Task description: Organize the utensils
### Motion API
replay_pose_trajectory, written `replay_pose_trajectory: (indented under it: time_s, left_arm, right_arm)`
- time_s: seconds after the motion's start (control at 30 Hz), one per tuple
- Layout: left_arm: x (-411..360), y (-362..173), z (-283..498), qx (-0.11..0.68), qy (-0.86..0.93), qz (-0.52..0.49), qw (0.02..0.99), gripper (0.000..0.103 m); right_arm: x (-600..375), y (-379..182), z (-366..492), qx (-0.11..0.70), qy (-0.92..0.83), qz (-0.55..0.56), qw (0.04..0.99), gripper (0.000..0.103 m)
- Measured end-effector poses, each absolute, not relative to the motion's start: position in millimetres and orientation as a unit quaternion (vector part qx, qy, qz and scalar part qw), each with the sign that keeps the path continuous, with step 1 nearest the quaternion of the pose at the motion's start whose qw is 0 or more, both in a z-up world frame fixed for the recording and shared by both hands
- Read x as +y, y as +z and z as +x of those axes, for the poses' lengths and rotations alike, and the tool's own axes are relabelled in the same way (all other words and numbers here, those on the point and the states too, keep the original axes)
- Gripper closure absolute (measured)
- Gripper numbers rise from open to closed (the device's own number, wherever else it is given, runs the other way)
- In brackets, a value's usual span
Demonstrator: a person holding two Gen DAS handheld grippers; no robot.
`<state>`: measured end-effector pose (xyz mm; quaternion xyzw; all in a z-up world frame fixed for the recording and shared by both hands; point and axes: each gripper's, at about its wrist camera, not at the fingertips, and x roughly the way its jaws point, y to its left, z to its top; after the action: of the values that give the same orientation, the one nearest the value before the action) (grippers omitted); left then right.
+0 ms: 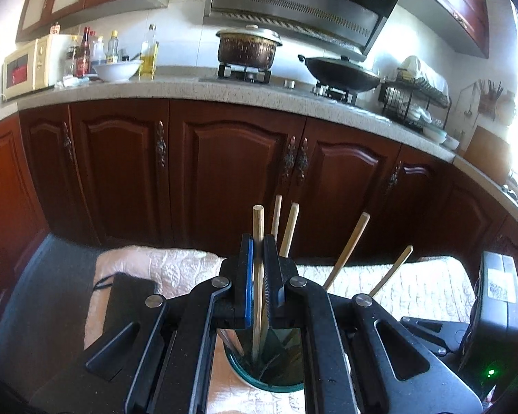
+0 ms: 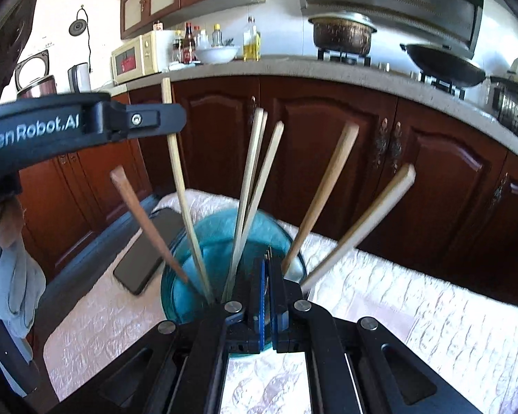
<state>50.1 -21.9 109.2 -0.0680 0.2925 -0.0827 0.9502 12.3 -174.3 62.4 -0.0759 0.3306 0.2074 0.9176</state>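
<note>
A teal glass cup (image 2: 224, 238) stands on a white quilted cloth (image 2: 414, 296) and holds several wooden chopsticks (image 2: 328, 186). My left gripper (image 1: 258, 245) is shut on one upright chopstick (image 1: 258, 220) whose lower end reaches into the cup (image 1: 269, 379). In the right wrist view the left gripper (image 2: 176, 119) holds that chopstick (image 2: 176, 158) near its top. My right gripper (image 2: 266, 258) is shut and empty just above the cup's near rim.
A black phone (image 2: 148, 252) lies on the cloth left of the cup. Dark wooden cabinets (image 1: 224, 169) and a stone counter (image 1: 176, 86) with pot, wok, bowl and bottles stand behind. The right gripper's body (image 1: 497, 310) is at the right.
</note>
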Motion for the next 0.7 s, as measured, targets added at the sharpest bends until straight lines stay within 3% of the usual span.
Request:
replay_pose_trajectory:
  time_s: [0.23, 0.3, 0.33, 0.37, 0.5, 0.6, 0.7]
  left_arm:
    - [-23, 101, 53, 0.316, -0.079, -0.074, 0.943, 0.099]
    - [-22, 102, 53, 0.319, -0.079, -0.078, 0.941, 0.097]
    - [-21, 103, 52, 0.32, -0.079, -0.08, 0.941, 0.094]
    - [-20, 104, 51, 0.32, -0.079, -0.081, 0.941, 0.088]
    - [-18, 113, 43, 0.313, -0.084, -0.084, 0.942, 0.063]
    - [-15, 124, 32, 0.308, -0.09, -0.086, 0.943, 0.055]
    - [-14, 129, 19, 0.307, -0.084, -0.074, 0.945, 0.054]
  right_arm:
    - [-186, 50, 14, 0.363, 0.221, -0.049, 0.904, 0.101]
    - [-192, 53, 13, 0.366, 0.226, -0.039, 0.902, 0.096]
    - [-195, 55, 12, 0.365, 0.23, -0.032, 0.902, 0.085]
    - [-198, 59, 12, 0.363, 0.233, -0.027, 0.902, 0.075]
    - [-207, 69, 0, 0.347, 0.237, -0.019, 0.907, 0.074]
    - [-215, 78, -10, 0.335, 0.239, -0.009, 0.911, 0.074]
    - [-221, 86, -22, 0.324, 0.236, -0.004, 0.916, 0.073]
